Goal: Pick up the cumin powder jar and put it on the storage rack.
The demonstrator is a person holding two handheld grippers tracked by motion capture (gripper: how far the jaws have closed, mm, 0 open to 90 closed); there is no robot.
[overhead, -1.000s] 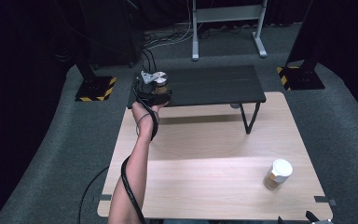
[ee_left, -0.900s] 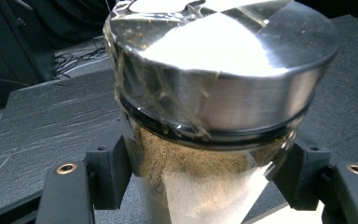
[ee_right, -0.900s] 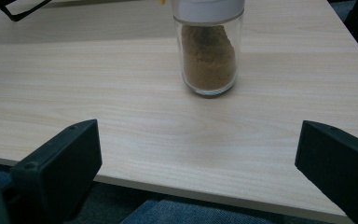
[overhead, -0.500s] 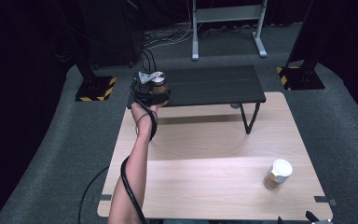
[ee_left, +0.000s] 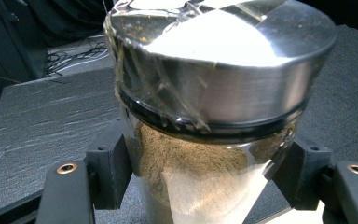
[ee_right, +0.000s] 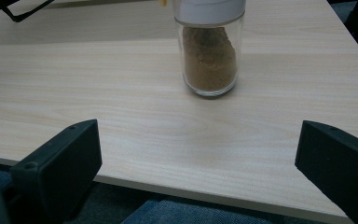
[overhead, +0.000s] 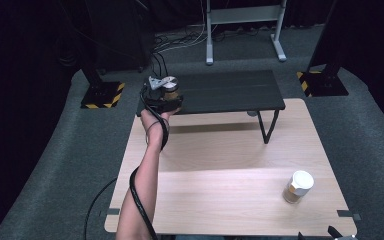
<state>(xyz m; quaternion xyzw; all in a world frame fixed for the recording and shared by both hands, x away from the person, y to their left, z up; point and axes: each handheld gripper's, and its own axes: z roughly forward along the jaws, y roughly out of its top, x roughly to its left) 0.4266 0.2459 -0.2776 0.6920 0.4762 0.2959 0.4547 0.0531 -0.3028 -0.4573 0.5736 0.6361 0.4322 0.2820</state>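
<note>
Dark curtains and grey carpet ring the pale wooden table, and at its far edge stands a low black slatted shelf on thin metal legs. My left tongs are clamped on a clear glass jar of brown powder with a shiny metal lid, the pads pressing its glass body from both sides just under the lid. I hold it there because the lid is wider than the body, so the jar cannot slip down through the grip, and upright so the powder stays put. It sits at the shelf's near left corner; whether its base already rests on the slats I cannot quite tell from above.

My right tongs hang open and empty just off the near edge of the table, jaws wide apart, facing a second clear glass jar of brown powder with a white lid. That jar stands upright near the table's right front corner, well apart from the shelf, and the open jaws point at it as if it is next to go up.
</note>
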